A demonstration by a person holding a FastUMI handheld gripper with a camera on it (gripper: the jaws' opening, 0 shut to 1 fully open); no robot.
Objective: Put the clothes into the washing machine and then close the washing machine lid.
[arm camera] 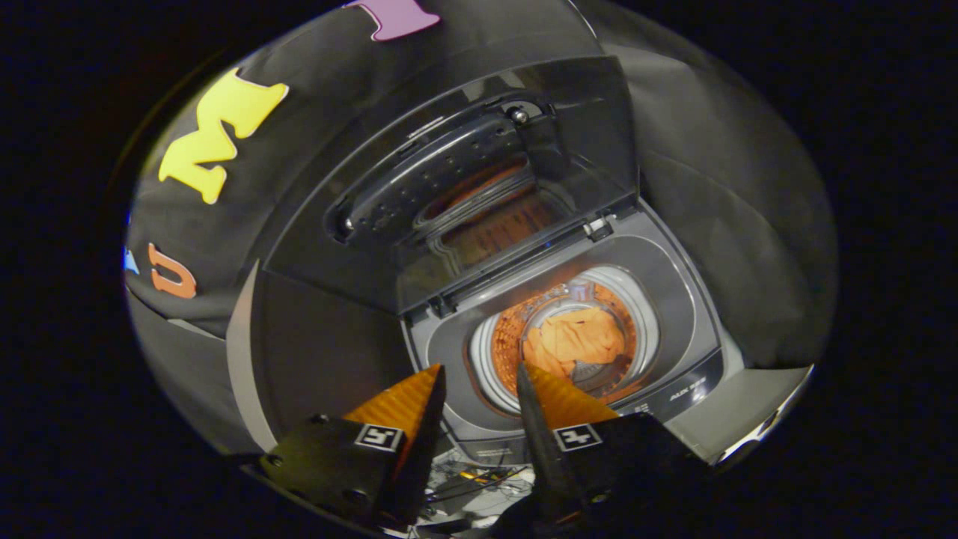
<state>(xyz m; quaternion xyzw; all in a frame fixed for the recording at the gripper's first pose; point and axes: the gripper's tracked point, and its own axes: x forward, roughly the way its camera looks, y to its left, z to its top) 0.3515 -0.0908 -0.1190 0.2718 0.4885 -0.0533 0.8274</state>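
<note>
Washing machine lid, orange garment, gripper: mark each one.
washing machine lid [464, 187], gripper view, middle of its raised inner panel.
orange garment [580, 337], gripper view, its folded middle inside the drum.
gripper [479, 374], gripper view, gap midway between open fingers.

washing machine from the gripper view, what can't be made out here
- Drum bottom: the orange clothes cover it, so anything beneath is hidden.
- Control panel markings: too small and dim to read.
- Washing machine front: hidden behind the fingers of the open, empty gripper.
- Glass of the raised lid: glare blurs what lies behind.
</note>
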